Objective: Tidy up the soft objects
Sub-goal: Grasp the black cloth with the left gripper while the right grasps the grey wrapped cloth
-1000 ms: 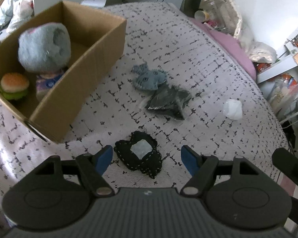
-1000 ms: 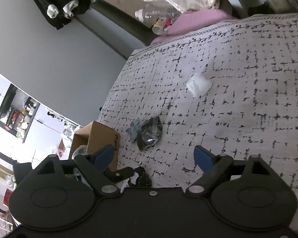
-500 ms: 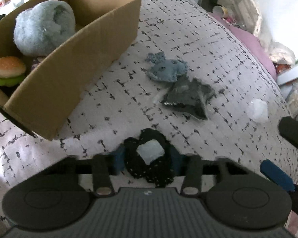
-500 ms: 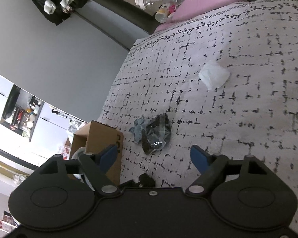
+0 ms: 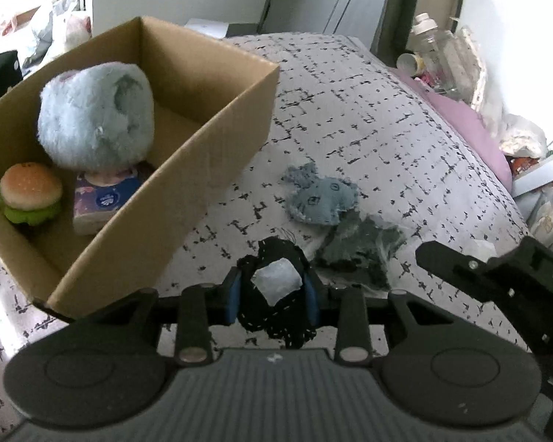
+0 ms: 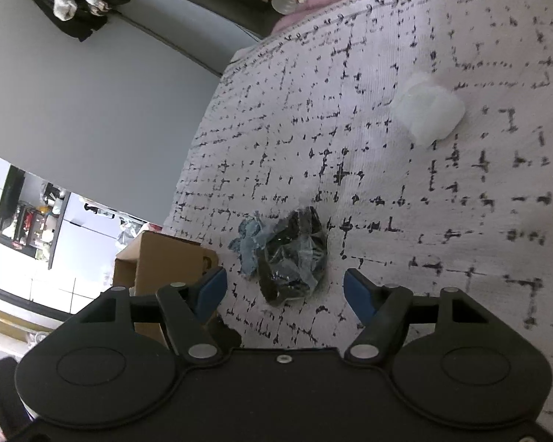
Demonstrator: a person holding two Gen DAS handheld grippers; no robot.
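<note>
My left gripper (image 5: 274, 296) is shut on a black soft toy with a white patch (image 5: 276, 283) and holds it above the bed, next to the cardboard box (image 5: 217, 125). The box holds a fluffy blue plush (image 5: 96, 121), a burger toy (image 5: 29, 191) and a tissue pack (image 5: 105, 199). A blue fabric whale (image 5: 320, 199) and a dark bagged item (image 5: 361, 254) lie on the bed. My right gripper (image 6: 285, 294) is open, just short of the bagged item (image 6: 295, 254). A white soft piece (image 6: 427, 110) lies farther off.
The patterned bedspread (image 6: 442, 202) covers the bed. A pink pillow (image 5: 472, 132), bottles (image 5: 431, 48) and clutter sit at the far edge. My right gripper's body shows in the left wrist view (image 5: 497, 276).
My left gripper closed on the black toy and lifted it toward the box. My right gripper moved closer to the dark bagged item and stayed open.
</note>
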